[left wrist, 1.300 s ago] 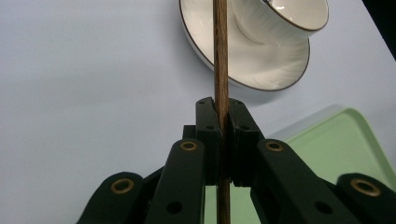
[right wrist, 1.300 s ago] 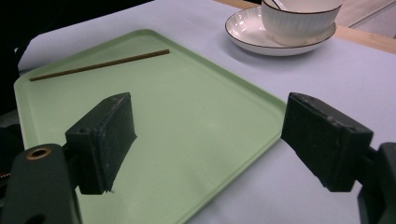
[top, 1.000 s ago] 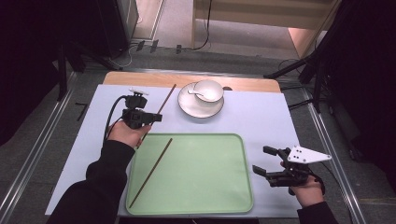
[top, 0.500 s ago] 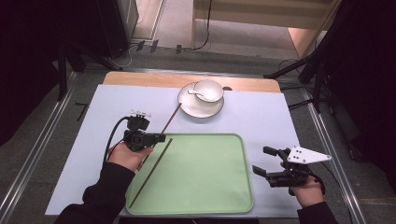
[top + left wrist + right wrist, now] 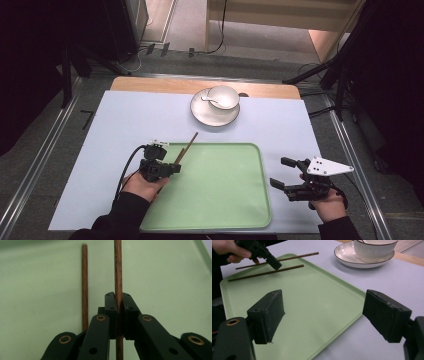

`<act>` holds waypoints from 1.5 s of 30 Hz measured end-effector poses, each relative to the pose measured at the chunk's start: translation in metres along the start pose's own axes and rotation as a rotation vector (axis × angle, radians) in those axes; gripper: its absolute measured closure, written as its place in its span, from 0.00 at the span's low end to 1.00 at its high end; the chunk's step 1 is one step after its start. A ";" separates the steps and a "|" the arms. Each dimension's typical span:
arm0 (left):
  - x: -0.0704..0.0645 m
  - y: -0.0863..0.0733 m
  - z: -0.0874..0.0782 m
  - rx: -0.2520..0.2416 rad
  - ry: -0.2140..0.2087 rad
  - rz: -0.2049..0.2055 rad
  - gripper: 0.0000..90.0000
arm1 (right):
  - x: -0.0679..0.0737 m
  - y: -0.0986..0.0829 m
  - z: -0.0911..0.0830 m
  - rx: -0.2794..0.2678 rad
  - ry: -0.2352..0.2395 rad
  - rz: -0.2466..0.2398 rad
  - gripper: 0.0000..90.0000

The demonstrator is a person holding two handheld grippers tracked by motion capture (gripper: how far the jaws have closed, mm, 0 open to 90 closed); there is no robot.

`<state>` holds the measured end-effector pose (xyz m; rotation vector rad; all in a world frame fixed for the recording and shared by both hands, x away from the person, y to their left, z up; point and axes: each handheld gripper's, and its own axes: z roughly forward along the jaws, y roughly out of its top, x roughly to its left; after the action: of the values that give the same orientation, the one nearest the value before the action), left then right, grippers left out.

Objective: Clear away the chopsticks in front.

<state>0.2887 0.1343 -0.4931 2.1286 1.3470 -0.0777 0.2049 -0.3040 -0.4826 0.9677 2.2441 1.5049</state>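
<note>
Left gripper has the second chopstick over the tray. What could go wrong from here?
1. The left gripper pinches the held chopstick on a narrow round shaft; it may pivot or slip in the jaws.
2. The chopstick on the tray lies close beside it; lowering could knock or roll it.
3. In the high view the held chopstick's far end reaches past the green tray; released so, it may rest on the rim.

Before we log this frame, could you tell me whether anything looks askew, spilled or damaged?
Nothing stands out. The left gripper is shut on one chopstick above the green tray, the other chopstick lies flat on the tray, and the bowl sits upright on its plate.
</note>
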 end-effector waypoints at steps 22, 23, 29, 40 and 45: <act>0.005 -0.034 -0.010 0.040 0.076 -0.056 0.92 | 0.002 0.001 0.000 -0.001 0.004 -0.007 0.20; 0.006 -0.034 -0.011 0.040 0.083 -0.065 0.93 | 0.002 0.001 -0.001 -0.001 0.004 -0.007 0.20; 0.012 -0.034 -0.014 0.033 0.085 -0.089 0.94 | 0.002 0.001 0.000 0.003 0.003 -0.011 0.20; 0.019 -0.031 -0.017 0.019 0.033 -0.087 0.88 | 0.002 0.001 0.000 0.003 0.004 -0.011 0.20; 0.022 -0.029 -0.022 -0.006 0.010 -0.078 0.83 | 0.002 0.001 0.000 0.004 0.005 -0.011 0.20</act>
<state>0.2687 0.1718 -0.4960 2.0740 1.4340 -0.0941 0.2036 -0.3020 -0.4812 0.9526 2.2532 1.5001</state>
